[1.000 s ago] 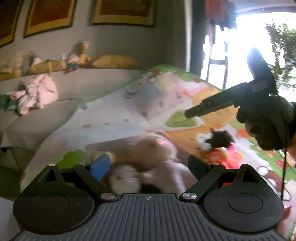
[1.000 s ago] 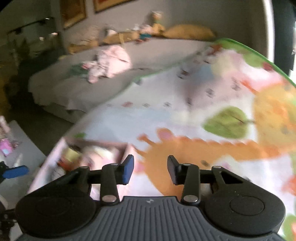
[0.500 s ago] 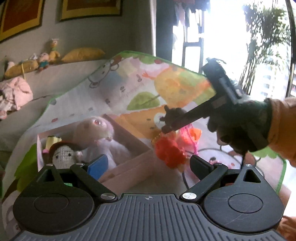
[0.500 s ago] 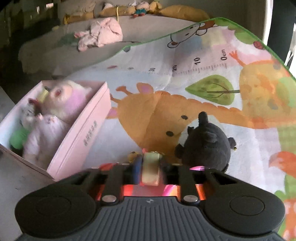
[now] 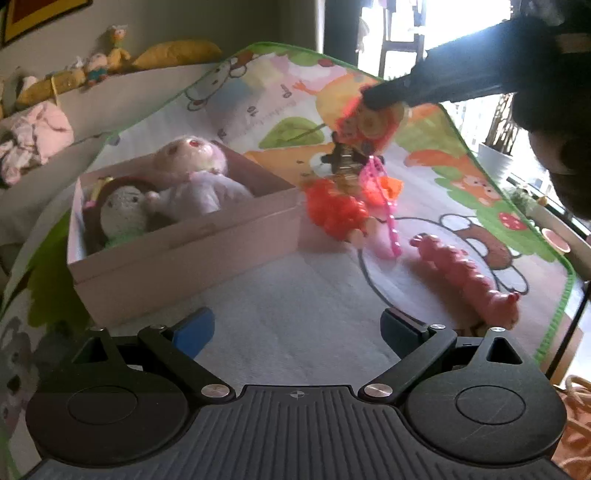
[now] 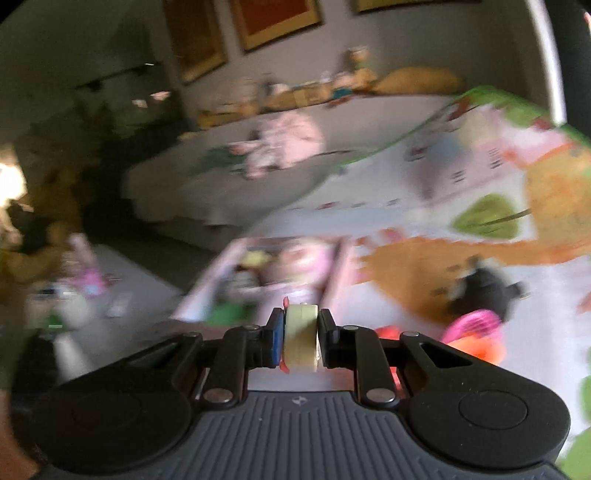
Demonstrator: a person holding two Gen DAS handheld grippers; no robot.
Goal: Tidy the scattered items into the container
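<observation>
Right tool (image 6: 299,338) is now clamped on a round-faced red toy (image 5: 371,123), lifted off the play mat at one o'clock of the pink box (image 5: 184,240); left tool (image 5: 297,328), lately widened, is held empty.

A home living room, a cartoon play mat (image 5: 258,110) covering the floor, soft toys (image 5: 96,70) lining a sofa (image 6: 221,184), framed pictures (image 6: 277,18) hanging above.

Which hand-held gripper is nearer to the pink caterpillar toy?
Left. The left hand-held gripper hangs open just short of the pink caterpillar toy; the right hand-held gripper is raised farther away, holding a round toy.
</observation>
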